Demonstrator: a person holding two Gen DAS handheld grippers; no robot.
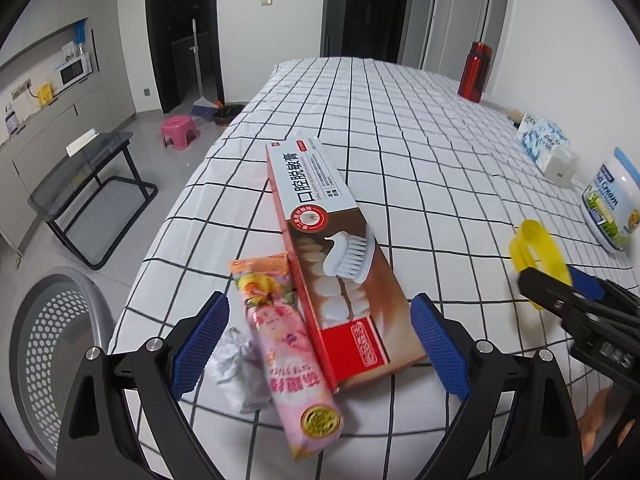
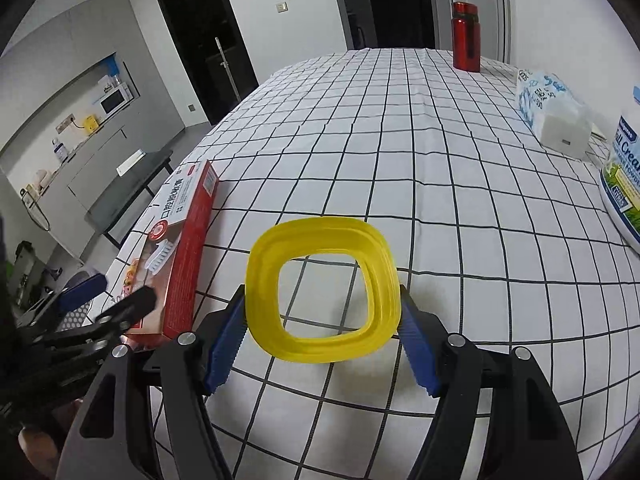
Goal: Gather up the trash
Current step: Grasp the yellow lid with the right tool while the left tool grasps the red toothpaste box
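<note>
Down on the floor by the desk's left edge sits a gray basket (image 1: 52,356). Next, the left gripper (image 1: 320,344) is wide open around a pink wrapper (image 1: 288,352), crumpled paper (image 1: 234,364) and a toothpaste box (image 1: 336,252) near the desk's (image 1: 400,128) front edge. Rightward, the right gripper (image 2: 322,336) pinches a yellow ring (image 2: 320,288).
</note>
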